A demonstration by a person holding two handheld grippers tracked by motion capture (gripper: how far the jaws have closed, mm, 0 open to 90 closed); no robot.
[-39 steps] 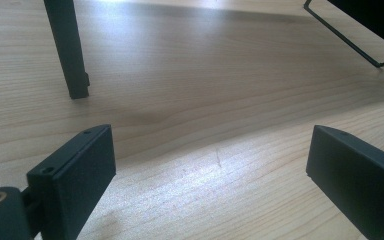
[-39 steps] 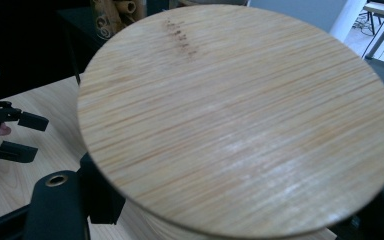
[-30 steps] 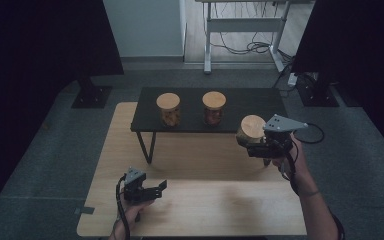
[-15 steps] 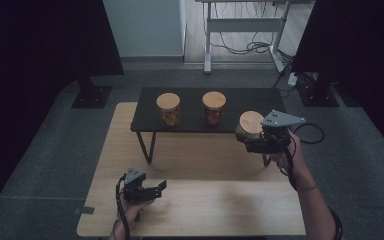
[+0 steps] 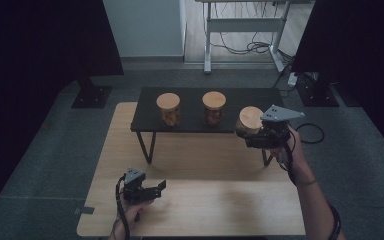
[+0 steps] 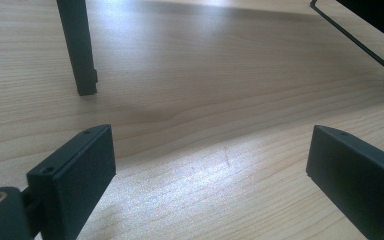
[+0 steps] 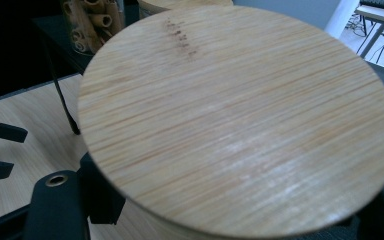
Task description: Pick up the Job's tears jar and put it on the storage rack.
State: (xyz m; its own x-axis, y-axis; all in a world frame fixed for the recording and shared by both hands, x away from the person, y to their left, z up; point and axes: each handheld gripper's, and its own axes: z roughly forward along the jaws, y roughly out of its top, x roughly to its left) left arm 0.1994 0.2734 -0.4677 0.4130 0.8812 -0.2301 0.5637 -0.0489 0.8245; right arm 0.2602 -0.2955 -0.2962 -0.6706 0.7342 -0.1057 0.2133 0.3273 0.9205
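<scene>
A glass jar with a round bamboo lid is held off the wood, level with the right end of a low black shelf. My right gripper is shut on the jar's body below the lid. In the right gripper view the lid covers most of the jaws, and one finger shows at the lower left. My left gripper rests low over the front left of the wooden table. It stands open with only bare wood between its fingers.
Two more lidded jars stand on the shelf's left and middle. A black shelf leg rises ahead of the left gripper. Dark panels and a desk frame with cables stand beyond the table.
My right gripper with the jar has crept slightly farther toward the shelf's right end. The left gripper has stayed put.
</scene>
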